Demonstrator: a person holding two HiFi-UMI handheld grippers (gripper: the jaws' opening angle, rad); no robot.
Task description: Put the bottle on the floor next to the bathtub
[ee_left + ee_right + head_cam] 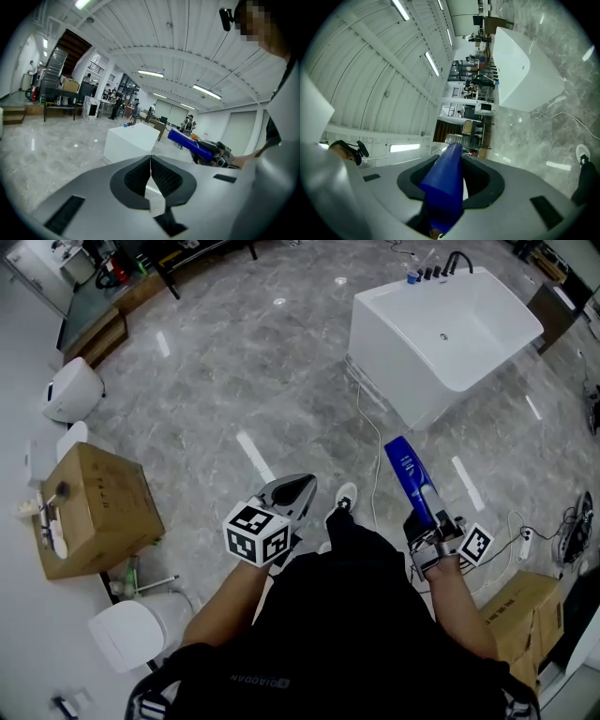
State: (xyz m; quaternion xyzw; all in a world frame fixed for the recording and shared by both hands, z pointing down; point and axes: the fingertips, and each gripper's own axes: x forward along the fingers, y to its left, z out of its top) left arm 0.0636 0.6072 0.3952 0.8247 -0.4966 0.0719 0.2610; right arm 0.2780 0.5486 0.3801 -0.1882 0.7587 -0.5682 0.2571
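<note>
A tall blue bottle (410, 479) sticks forward out of my right gripper (433, 524), which is shut on its lower end. In the right gripper view the blue bottle (445, 187) fills the space between the jaws. The white bathtub (441, 338) stands on the marble floor ahead and to the right, well beyond the bottle; the bathtub (520, 75) also shows in the right gripper view. My left gripper (289, 491) is held in front of the person's body, shut with nothing in it. From the left gripper view I see the bathtub (130, 140) and the bottle (190, 143) at right.
A cardboard box (94, 510) and white toilets (70, 390) stand at the left. A white cable (367, 442) runs across the floor from the tub toward the person's shoe (345, 497). Another box (516, 610) and a power strip (525, 542) lie at right. Taps (436, 270) sit on the tub's far rim.
</note>
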